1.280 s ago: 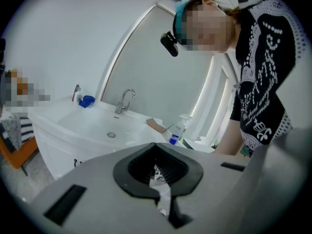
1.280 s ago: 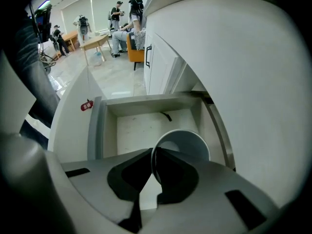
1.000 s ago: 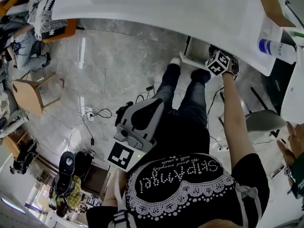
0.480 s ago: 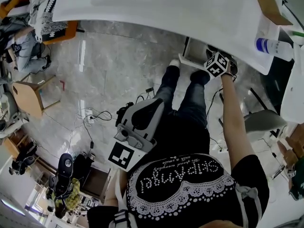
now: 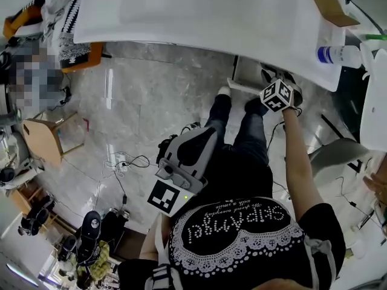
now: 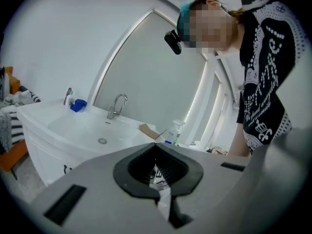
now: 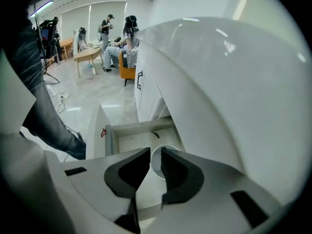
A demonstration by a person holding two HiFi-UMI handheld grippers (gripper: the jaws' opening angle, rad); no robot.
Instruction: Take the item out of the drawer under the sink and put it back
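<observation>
Grey plastic fills the nearest part of my view: the left claw (image 6: 156, 147) is parked at the waist, clenched with its tips meeting and nothing in it that I can make out. It has no job right now, so I leave it there.

Further out, the right claw (image 7: 155, 152) points steeply down over the open drawer (image 7: 131, 140). Its 2 jaws have just been opening and stand released. The white round item (image 7: 156, 164) shows in the gap but lies below on the drawer's floor, with the pads off it. It sits away from the front panel (image 7: 100, 126), toward the drawer's back edge as far as I can judge.

The put-back looks done to me, so my step is getting out cleanly. I would raise the claw straight along its own line so neither jaw clips the item's rim, and mind the white sink (image 7: 209, 82) overhanging just beyond. After that I would push the front panel to close the drawer.
</observation>
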